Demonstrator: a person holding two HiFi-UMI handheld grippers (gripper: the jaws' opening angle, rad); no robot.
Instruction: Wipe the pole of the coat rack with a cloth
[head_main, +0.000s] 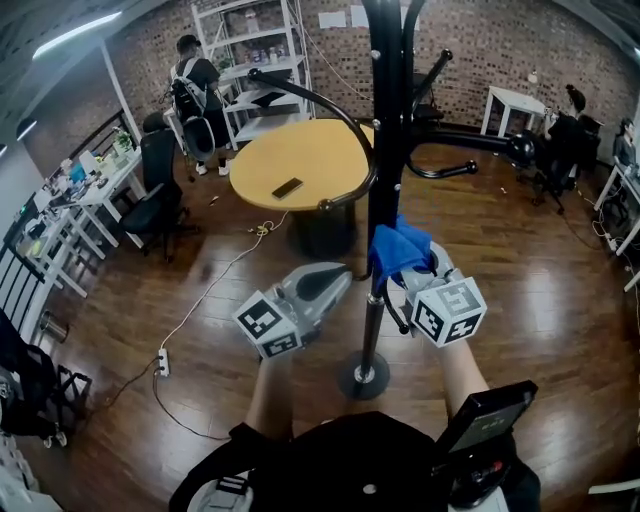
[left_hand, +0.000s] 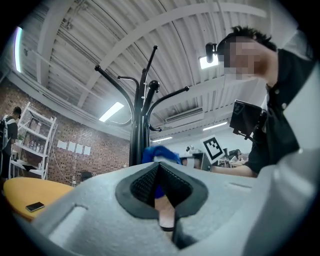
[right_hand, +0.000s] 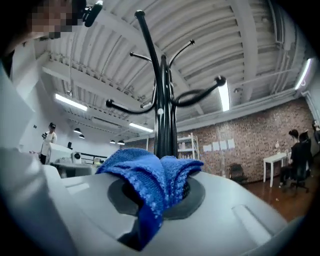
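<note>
Nearest in the head view are the person's dark-clad chest and two forearms, both cut off by the lower edge. The left tongs (head_main: 335, 282) sit just left of the coat rack's pole (head_main: 385, 150), apart from it. In the left gripper view, the left tongs (left_hand: 159, 172) show ribbed pads drawn together to a point with nothing gripped. Only a thin slit stays open, and blue and a bit of forearm show through it.

The right tongs (head_main: 425, 282) lie just right of the pole, clamped on the blue cloth (head_main: 398, 250). In the right gripper view, the cloth (right_hand: 150, 172) bunches out over the right tongs (right_hand: 160, 195) and covers their tips. The pole (right_hand: 164, 115) rises directly behind it. From above, the cloth lies against the right side of the pole on its lower half, well above the round base (head_main: 363, 377). Whether it wraps round the back of the pole is hidden. The left gripper view catches the cloth (left_hand: 160, 152) just past the pole (left_hand: 136, 135).

The pole's top runs out of the head view, and its curved hooks are only partly seen. On the wooden floor to the left a white power strip (head_main: 162, 362) trails a cable. Farther off stands a round yellow tabletop (head_main: 300, 160) with a dark phone (head_main: 287, 187) on it. Beyond that are a white shelf unit (head_main: 255, 50) and a person with a backpack (head_main: 195, 85) by the brick wall.
</note>
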